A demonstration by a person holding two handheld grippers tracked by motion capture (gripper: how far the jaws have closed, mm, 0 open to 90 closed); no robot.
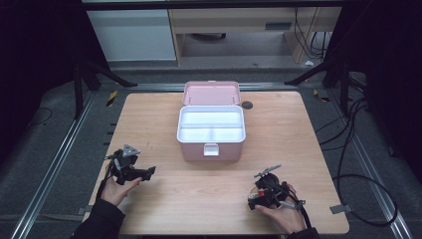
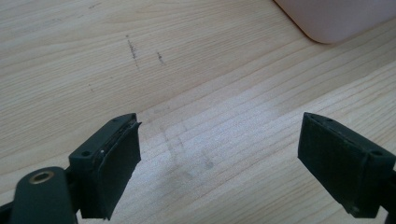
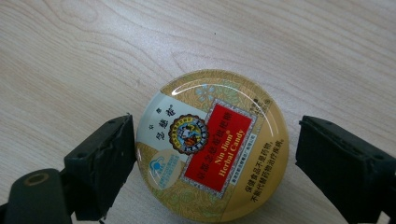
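Gold round candy tin (image 3: 211, 148) lies flat, lid up.

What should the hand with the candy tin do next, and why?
Probably close the right gripper on the round herbal candy tin. The tin lies flat on the wooden table between the open jaws, one at its edge and the other just off it, and the pink box stands open.

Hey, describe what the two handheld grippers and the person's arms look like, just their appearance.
Both the left gripper and right gripper are black, each with two blocky jaws faced with flat dark pads. Each carries a grey three-cornered plate on top and trails a black cable. A brass-coloured ring sits by one jaw. The person wears dark sleeves.
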